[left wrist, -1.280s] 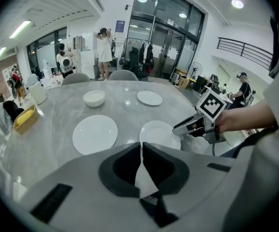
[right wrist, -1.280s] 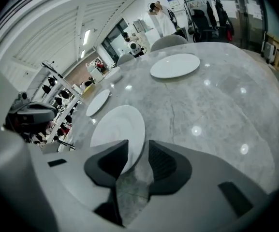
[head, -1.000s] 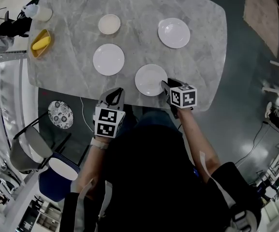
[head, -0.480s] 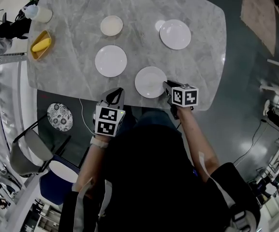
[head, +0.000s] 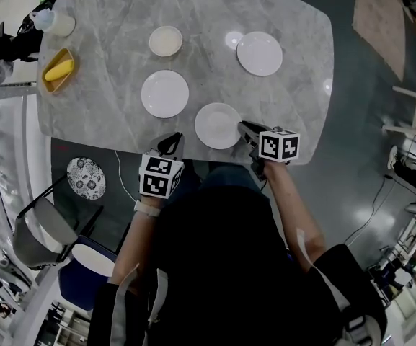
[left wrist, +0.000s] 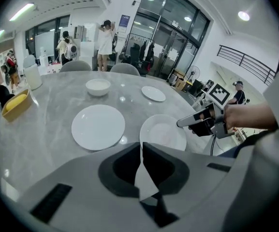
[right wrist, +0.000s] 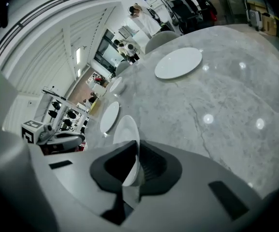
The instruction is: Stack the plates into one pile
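Several white plates lie on the grey marble table (head: 121, 20). The nearest plate (head: 216, 125) (right wrist: 125, 129) sits by the front edge. My right gripper (head: 242, 127) (right wrist: 135, 148) is shut on its right rim; its jaws have just been closing with the rim between them, and the plate tilts up in the right gripper view. Another plate (head: 164, 94) (left wrist: 98, 126) lies to the left, one more (head: 259, 53) (right wrist: 178, 63) at the far right, and a small bowl-like plate (head: 165, 40) behind. My left gripper (head: 171, 142) (left wrist: 141, 145) is shut and holds nothing, at the front edge.
A yellow dish (head: 58, 69) and a white cup (head: 63, 24) stand at the table's far left. Chairs (head: 38, 225) and a patterned plate (head: 86, 178) are below the table's left side. People stand far behind the table in the left gripper view.
The right gripper's jaws closed from wide apart onto the nearest plate's right rim, and the plate shifted a little to the left. The left gripper sank slightly at the table's edge.
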Available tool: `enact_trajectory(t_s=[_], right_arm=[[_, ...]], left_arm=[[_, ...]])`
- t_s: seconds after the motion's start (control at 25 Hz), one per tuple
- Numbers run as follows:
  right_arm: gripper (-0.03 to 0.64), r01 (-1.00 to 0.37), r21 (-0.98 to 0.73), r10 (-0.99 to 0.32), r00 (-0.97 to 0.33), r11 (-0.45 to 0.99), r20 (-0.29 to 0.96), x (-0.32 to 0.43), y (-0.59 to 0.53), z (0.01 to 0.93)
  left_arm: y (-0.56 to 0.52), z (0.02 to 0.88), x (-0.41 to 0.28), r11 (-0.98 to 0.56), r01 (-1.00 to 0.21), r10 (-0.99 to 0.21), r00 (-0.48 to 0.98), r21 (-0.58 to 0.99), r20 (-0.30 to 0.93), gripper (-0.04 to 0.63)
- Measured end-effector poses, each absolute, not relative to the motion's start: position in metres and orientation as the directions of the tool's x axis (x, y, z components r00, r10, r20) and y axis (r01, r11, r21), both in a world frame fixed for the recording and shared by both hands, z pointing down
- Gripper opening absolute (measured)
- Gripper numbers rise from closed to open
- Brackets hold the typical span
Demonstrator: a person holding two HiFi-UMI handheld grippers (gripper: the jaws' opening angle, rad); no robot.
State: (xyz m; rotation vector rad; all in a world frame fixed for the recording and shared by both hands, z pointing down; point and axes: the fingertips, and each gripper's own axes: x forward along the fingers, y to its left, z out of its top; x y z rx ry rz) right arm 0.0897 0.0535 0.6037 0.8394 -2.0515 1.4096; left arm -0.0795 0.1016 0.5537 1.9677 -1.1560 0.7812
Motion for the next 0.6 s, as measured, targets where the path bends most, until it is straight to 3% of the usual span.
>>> enact_trajectory(t_s=[0.16, 0.36, 0.6], right_arm=[[0.034, -0.732, -0.624, -0.2, -0.678, 0.273, 0.708, 0.087, 0.055, 0.604], [0.034, -0.732, -0.623, -0.194, -0.677, 0.276, 0.71, 0.086, 0.055, 0.601], [0.032, -0.728, -0.618, -0.195, -0.68, 0.297, 0.707, 0.085, 0.056, 0.598]], left_arm=[[0.108, 0.575, -0.074, -0.33, -0.879, -0.421, 0.464, 0.344, 0.78, 0.014], [0.098, 0.588, -0.06, -0.341, -0.858, -0.396, 0.501, 0.383, 0.77, 0.08], [0.076, 0.601, -0.047, -0.376, -0.839, -0.389, 0.528, 0.394, 0.755, 0.109]])
